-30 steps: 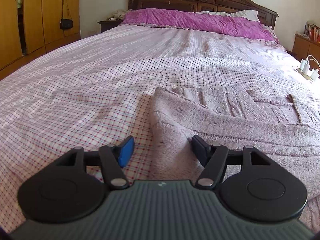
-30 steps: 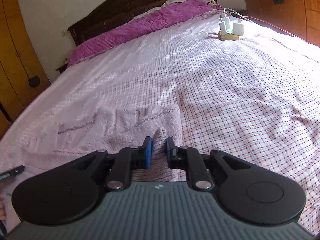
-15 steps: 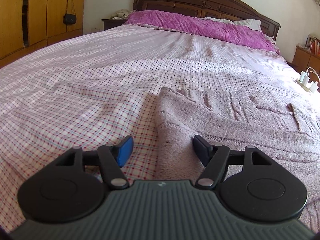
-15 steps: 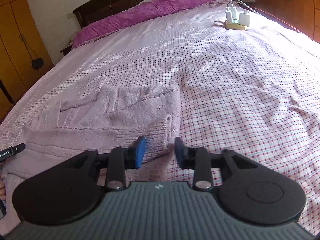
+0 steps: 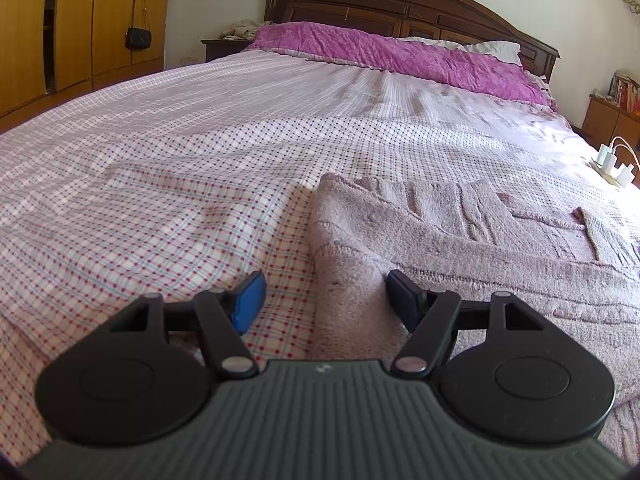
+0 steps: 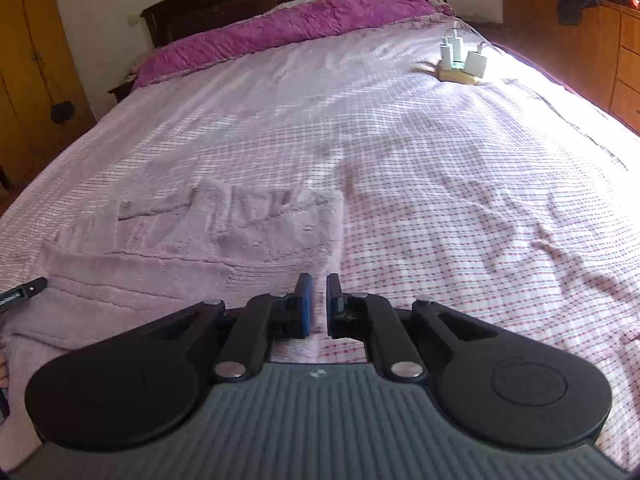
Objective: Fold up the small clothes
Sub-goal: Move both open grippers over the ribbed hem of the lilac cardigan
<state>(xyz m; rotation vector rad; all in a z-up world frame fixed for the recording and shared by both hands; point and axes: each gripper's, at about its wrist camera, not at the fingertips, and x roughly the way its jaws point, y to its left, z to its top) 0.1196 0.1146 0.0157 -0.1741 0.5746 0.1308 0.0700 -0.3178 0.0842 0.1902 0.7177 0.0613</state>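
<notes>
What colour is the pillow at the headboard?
Magenta pillow, clearest in the left wrist view.

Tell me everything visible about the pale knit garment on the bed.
The mauve knit garment lies flat on the checked bedspread, already folded into a rough rectangle with one layer over another. It looks fluffy, with raised cable ribbing and a narrow strip across the top. The left gripper stands open, straddling its near left corner; the right gripper sits at its right edge, jaws nearly closed with a narrow gap, gripping nothing that shows.
</notes>
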